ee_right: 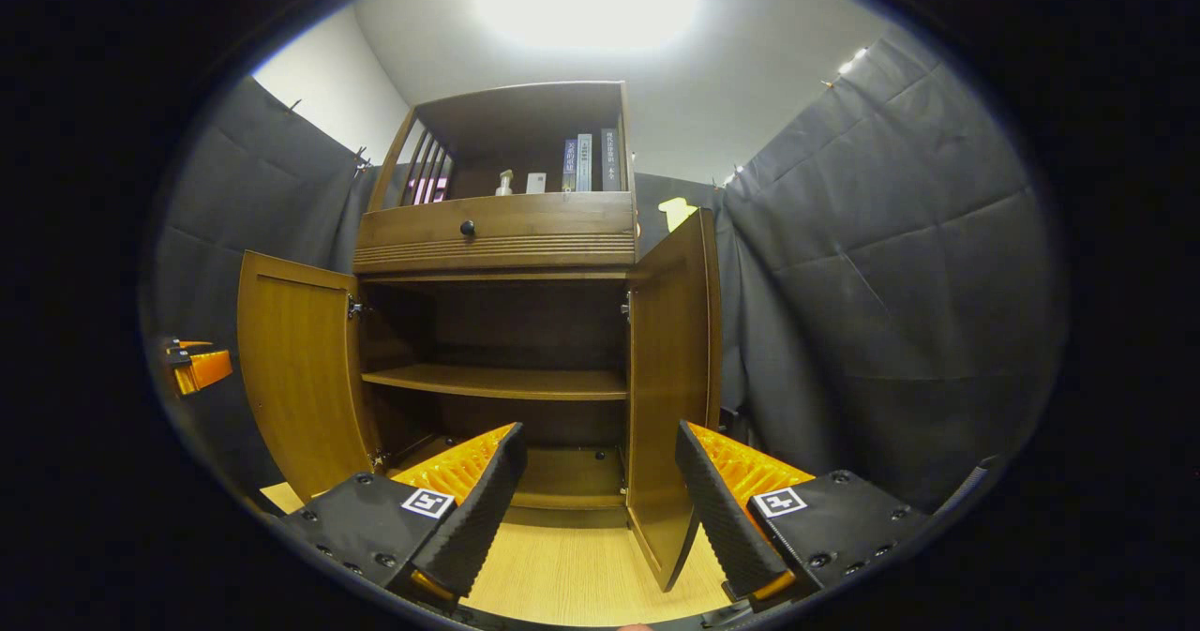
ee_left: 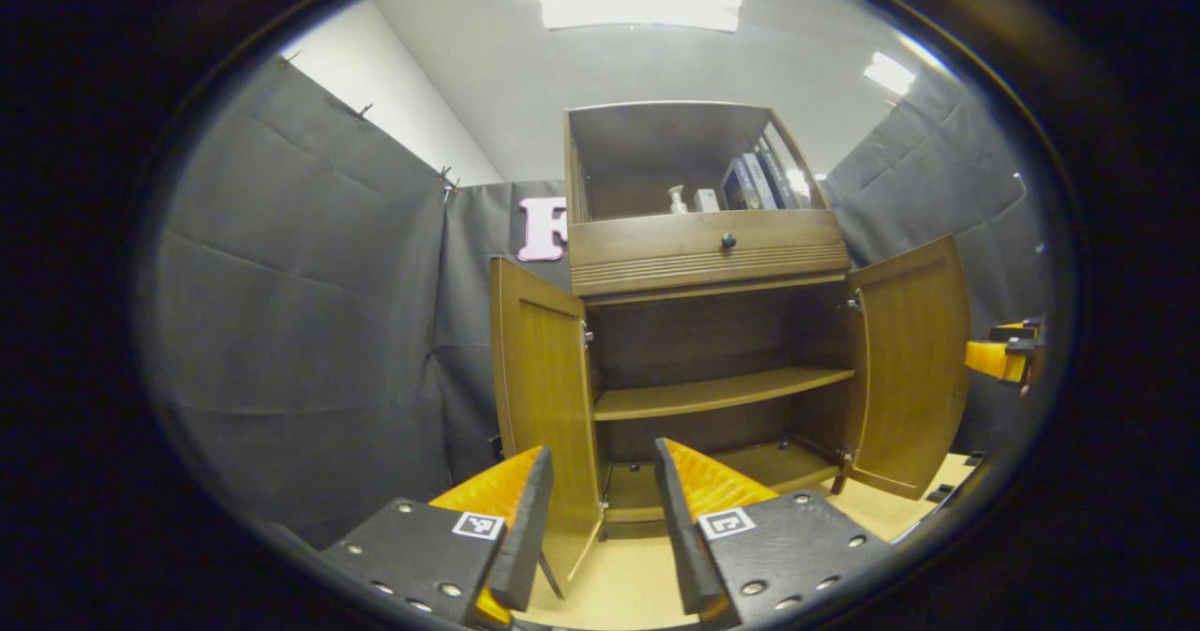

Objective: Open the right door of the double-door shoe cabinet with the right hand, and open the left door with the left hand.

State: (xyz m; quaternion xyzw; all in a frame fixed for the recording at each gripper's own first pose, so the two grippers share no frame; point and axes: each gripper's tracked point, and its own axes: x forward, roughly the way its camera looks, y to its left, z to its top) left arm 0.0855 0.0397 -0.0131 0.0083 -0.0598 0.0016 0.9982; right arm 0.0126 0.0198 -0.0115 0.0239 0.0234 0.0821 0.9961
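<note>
**Both grippers open, both cabinet doors swung wide**

Left gripper [ee_left: 602, 509] had its fingers spread apart with nothing between them, and the right gripper [ee_right: 600, 504] was likewise parted and empty. In the left gripper view, the lower edge of the left door [ee_left: 547, 406] stood in the gap between the fingers without either finger pressing on it; in the right gripper view, the right door [ee_right: 670, 378] stood the same way between that gripper's fingers, untouched.

The shoe cabinet [ee_left: 712, 251] stood on a pale wood floor [ee_right: 562, 575] against the booth's dark cloth wall. Both doors hung open on their hinges, angled outward, exposing a dark interior with one shelf [ee_left: 722, 392] across the middle and a bottom board below it. Above the doors ran a drawer front with a small round knob [ee_left: 727, 240]. Over that sat an open compartment holding a small bottle [ee_left: 676, 200], a pale box beside it, and several books [ee_right: 586, 164] standing upright.

At the far edge of each view, the other gripper showed beyond the opposite door, well apart from the cabinet. Ceiling lights [ee_left: 637, 1] glowed overhead.
</note>
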